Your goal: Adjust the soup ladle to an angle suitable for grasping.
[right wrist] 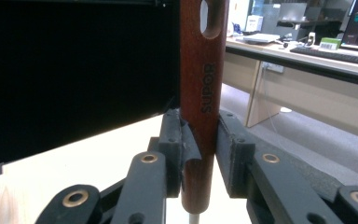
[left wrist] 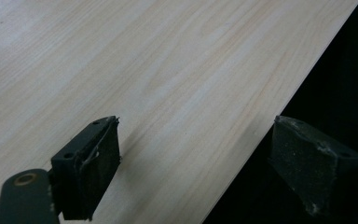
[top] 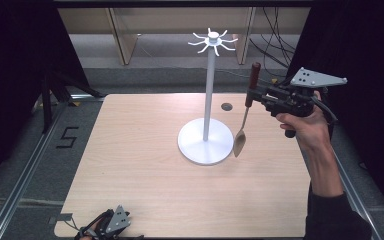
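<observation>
A spoon (top: 240, 139) with a reddish-brown wooden handle (top: 253, 82) hangs upright above the table, bowl down, beside the white hook stand (top: 208, 95). My right gripper (top: 253, 95) is shut on the handle (right wrist: 203, 107), which has a hanging hole near its top; the pads press it from both sides. The stand has a round base (top: 200, 150) and a ring of hooks (top: 212, 41) at its top, left of and higher than the spoon handle. My left gripper (top: 111, 222) rests at the table's front left edge, and its jaws (left wrist: 196, 172) stand wide open with nothing between them.
The light wooden table (top: 140, 165) carries a small dark round spot (top: 226, 106) behind the stand. Dark curtains flank both sides, and cables (top: 275, 45) hang at the back right. A desk with office equipment (right wrist: 307, 42) lies beyond the right gripper.
</observation>
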